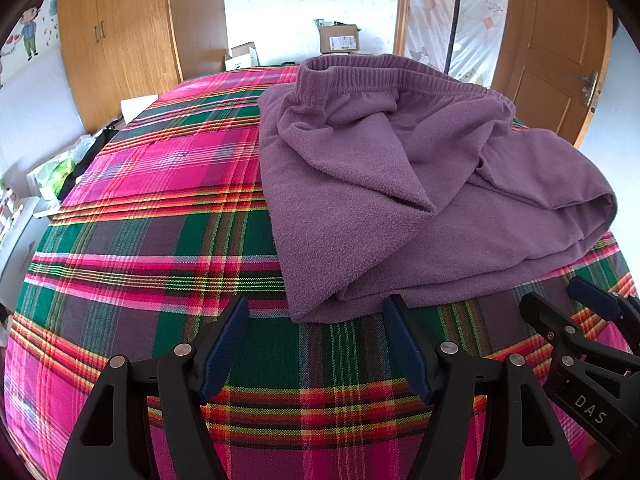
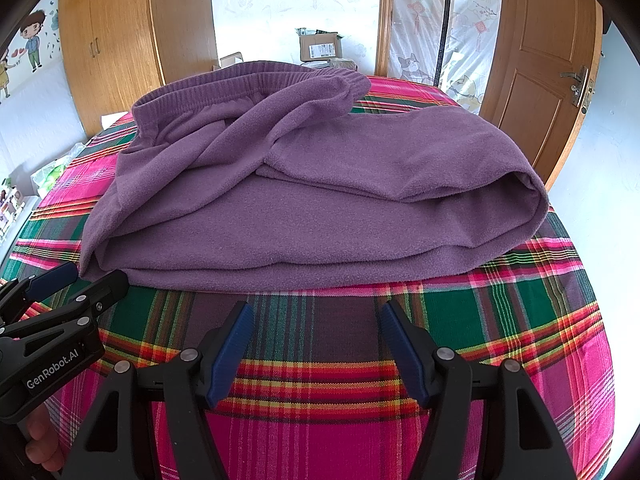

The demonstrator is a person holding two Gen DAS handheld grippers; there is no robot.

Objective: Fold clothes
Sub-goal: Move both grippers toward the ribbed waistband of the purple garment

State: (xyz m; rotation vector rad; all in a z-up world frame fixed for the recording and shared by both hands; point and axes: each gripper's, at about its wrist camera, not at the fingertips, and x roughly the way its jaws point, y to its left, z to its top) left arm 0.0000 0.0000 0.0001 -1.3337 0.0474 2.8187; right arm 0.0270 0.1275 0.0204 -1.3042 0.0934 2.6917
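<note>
A bed (image 1: 132, 248) carries everything here, spread with a plaid cover of bright pink, green, purple and thin yellow-orange stripes, lying smooth and flat. Directly on the cover lies a pair of purple fleece trousers (image 2: 320, 200), loosely folded into stacked layers. Their elastic waistband sits toward the far edge, and a rounded fold bulges at the right side.

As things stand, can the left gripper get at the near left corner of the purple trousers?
Probably yes. The left gripper is open and empty, and the near corner of the purple trousers lies just ahead of its fingertips on the plaid bedspread. Nothing lies between; the right gripper sits off to the side.
</note>
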